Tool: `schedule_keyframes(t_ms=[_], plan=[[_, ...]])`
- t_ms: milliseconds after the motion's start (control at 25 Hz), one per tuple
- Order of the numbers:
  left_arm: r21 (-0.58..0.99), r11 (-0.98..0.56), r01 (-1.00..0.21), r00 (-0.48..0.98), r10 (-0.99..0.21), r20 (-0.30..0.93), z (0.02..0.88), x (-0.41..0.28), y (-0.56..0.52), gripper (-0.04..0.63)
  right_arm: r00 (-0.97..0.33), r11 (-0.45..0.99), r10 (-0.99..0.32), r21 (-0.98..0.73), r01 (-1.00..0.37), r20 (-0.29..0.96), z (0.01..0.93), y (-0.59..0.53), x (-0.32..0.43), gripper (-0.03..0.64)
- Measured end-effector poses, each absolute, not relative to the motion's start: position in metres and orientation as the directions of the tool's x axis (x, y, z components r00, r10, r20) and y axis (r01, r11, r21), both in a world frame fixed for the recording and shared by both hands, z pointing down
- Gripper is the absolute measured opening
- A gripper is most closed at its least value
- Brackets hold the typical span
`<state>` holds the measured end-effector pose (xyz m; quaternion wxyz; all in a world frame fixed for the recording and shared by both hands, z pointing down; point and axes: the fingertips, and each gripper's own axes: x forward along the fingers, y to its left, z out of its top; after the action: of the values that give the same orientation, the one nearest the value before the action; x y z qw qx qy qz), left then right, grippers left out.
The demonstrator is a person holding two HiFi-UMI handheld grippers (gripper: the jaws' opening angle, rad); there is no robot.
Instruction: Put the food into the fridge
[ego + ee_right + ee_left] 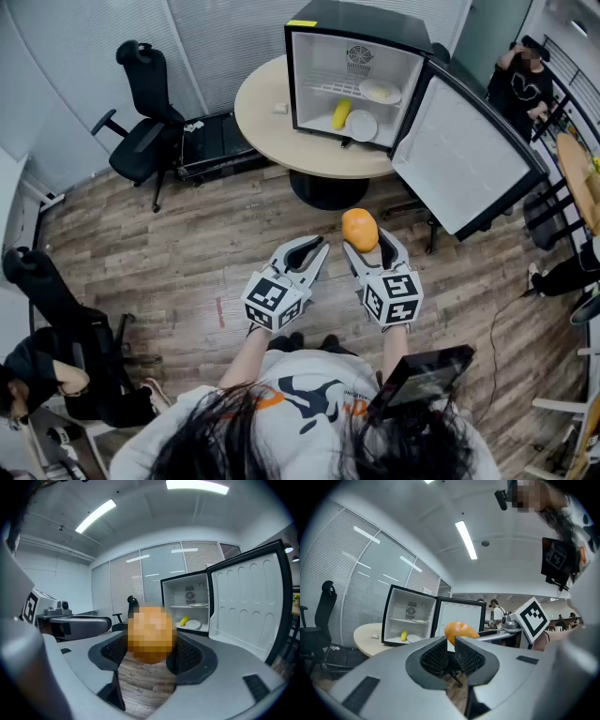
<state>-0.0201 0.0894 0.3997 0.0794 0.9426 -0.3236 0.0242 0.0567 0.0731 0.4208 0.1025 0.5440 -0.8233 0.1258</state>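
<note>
My right gripper is shut on a round orange fruit, held in the air over the wooden floor; in the right gripper view the fruit fills the space between the pads. My left gripper hangs just left of it, shut with nothing between its pads. Ahead, a small black fridge stands on a round table with its door swung open to the right. Inside lie a yellow fruit and a white plate on the bottom, and another plate on the wire shelf.
A black office chair stands at the back left, with a low black frame beside the table. A seated person is at the lower left, another person at the far right near racks. A small white item lies on the table.
</note>
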Motion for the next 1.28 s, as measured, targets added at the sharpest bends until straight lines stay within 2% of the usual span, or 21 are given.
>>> schedule_keyframes(t_ms=[600, 1280], plan=[[0.132, -0.772, -0.622, 0.783, -0.613, 0.104, 0.404, -0.016, 0.080, 0.041, -0.394, 0.383, -0.875, -0.096, -0.919, 0.280, 0.418, 0.067, 0.059, 0.319], [0.119, -0.761, -0.637, 0.770, -0.628, 0.110, 0.405, 0.027, 0.066, 0.041, -0.448, 0.430, -0.844, -0.128, -0.894, 0.295, 0.429, 0.056, 0.092, 0.319]])
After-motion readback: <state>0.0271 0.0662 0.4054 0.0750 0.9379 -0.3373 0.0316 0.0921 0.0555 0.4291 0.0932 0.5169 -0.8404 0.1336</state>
